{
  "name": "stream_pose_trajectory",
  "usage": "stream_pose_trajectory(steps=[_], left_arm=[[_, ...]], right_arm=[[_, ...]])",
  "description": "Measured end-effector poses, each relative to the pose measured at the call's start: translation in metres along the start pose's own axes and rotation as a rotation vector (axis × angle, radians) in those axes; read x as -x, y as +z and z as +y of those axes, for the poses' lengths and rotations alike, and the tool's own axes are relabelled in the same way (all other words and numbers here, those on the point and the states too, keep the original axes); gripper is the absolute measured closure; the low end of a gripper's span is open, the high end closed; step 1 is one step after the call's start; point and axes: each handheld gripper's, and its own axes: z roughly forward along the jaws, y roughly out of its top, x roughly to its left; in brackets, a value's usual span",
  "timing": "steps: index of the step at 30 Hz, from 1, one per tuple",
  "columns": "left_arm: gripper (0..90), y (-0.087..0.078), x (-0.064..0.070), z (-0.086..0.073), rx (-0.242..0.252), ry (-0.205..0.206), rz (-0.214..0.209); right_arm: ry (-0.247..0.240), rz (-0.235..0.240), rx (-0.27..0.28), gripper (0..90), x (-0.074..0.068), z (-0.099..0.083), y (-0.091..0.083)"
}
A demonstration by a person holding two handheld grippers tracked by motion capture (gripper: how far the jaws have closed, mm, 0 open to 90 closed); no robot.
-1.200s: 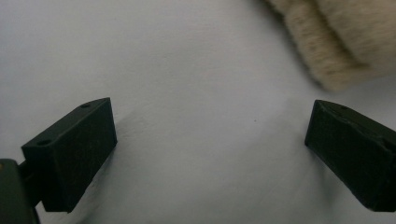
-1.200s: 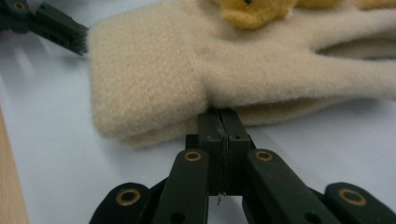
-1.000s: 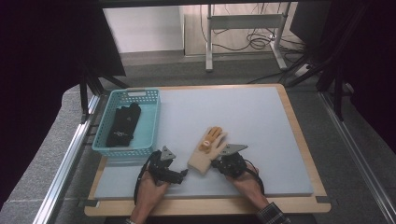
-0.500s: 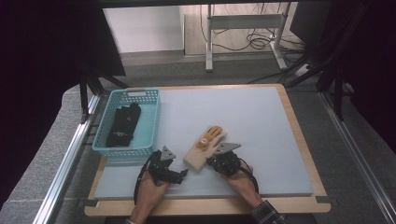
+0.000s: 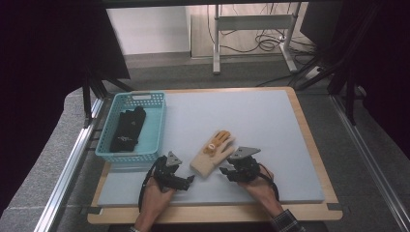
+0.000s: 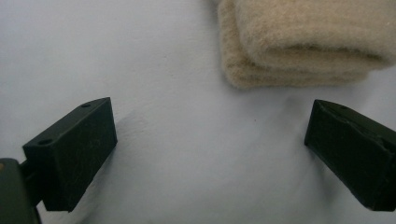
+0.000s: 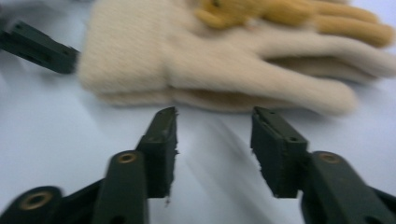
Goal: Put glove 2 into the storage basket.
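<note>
Both grippers, left gripper (image 5: 187, 180) and right gripper (image 5: 227, 170), hold jaws apart, empty, just beside the cream glove (image 5: 212, 154).

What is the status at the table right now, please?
Left gripper open, short of cuff. Right gripper open beside the glove, not touching. Glove flat on mat. Nothing in the way.

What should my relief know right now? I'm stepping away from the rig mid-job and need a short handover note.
Left gripper: open, empty, low over the mat, aimed at the cuff end of the beige gloves.
Right gripper: open, empty, jaws just short of the gloves' edge, not touching.
Gloves: a stacked pair, flat on the mat between the two grippers.
Basket: at the table's left, with a black glove inside.
Done: black glove in the basket.
Left: probably grasp the beige gloves and move them to the basket.
</note>
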Motion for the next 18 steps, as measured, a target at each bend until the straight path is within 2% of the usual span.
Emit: stream_pose_trajectory(steps=[7,11,14,18], left_arm=[[2.5,0.000,0.000,0.000,0.000,0.000,0.000],[2.5,0.000,0.000,0.000,0.000,0.000,0.000],[2.5,0.000,0.000,0.000,-0.001,0.000,0.000],[2.5,0.000,0.000,0.000,0.003,-0.004,0.001]], right_arm=[[0.051,-0.065,0.008,31.6,0.021,-0.012,-0.023],[0.082,-0.106,0.032,26.7,0.034,-0.021,-0.038],[0.107,-0.119,0.050,24.2,0.042,-0.028,-0.047],[0.131,-0.147,0.044,21.8,0.054,-0.039,-0.058]])
